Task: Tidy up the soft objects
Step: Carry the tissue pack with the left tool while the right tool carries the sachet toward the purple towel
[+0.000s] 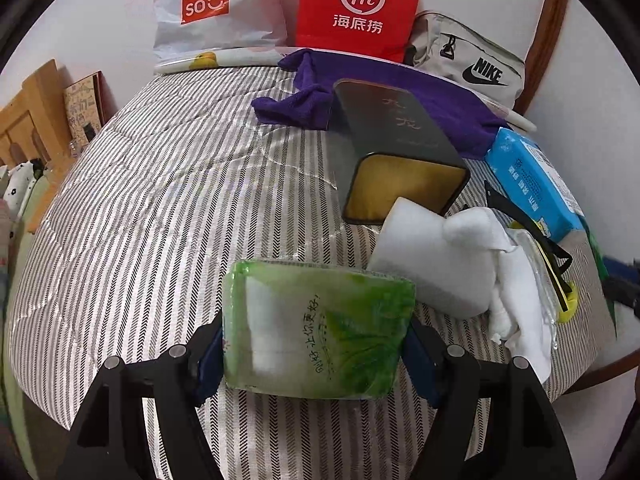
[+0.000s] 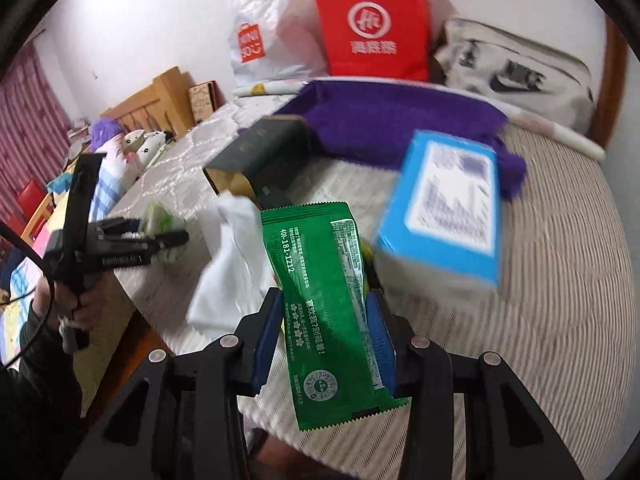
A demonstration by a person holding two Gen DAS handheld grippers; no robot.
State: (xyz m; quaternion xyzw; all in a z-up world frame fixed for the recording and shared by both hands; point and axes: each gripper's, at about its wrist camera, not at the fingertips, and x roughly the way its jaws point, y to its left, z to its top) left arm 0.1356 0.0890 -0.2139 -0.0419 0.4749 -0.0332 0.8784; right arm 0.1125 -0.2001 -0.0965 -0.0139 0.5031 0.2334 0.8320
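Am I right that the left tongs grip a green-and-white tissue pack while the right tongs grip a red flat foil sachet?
Nearly. The left tongs do grip the green-and-white tissue pack, but the flat foil sachet in the right tongs is green, not red, as the right wrist view shows. The only red thing is the paper bag at the back.

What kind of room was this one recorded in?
Most likely a bedroom at home: a wooden headboard with pillows beside the table, red curtains, and shopping bags against the wall.
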